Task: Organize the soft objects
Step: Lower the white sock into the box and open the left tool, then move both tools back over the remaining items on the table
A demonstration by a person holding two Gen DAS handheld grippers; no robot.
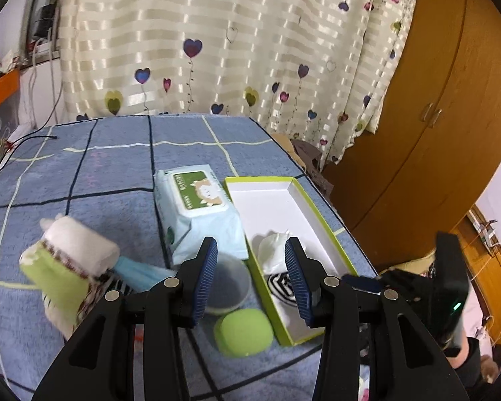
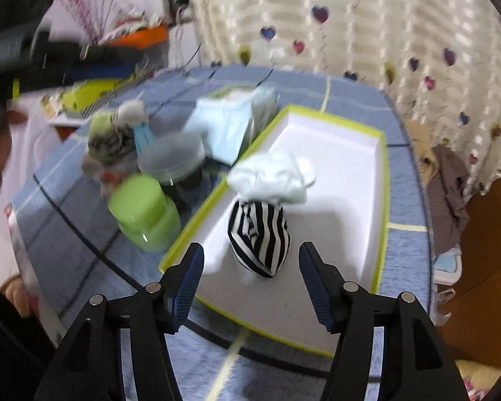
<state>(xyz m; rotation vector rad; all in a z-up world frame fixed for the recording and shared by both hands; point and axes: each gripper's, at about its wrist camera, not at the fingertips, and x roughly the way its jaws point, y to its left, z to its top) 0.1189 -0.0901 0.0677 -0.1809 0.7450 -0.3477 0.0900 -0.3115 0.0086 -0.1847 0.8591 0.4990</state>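
Claws, both the right one [image 2: 250, 280] and the left one [image 1: 250, 277], stand apart and empty, while a striped sock [image 2: 260, 237] and a white cloth [image 2: 277, 173] already lie in the box [image 2: 382, 180], and the plush toy [image 1: 66, 260] and wipes pack [image 1: 197, 207] wait farther off on the bed [image 1: 100, 173].

A heart-patterned striped curtain [image 1: 237, 43] hangs behind the bed, beside a wooden wardrobe [image 1: 444, 107].
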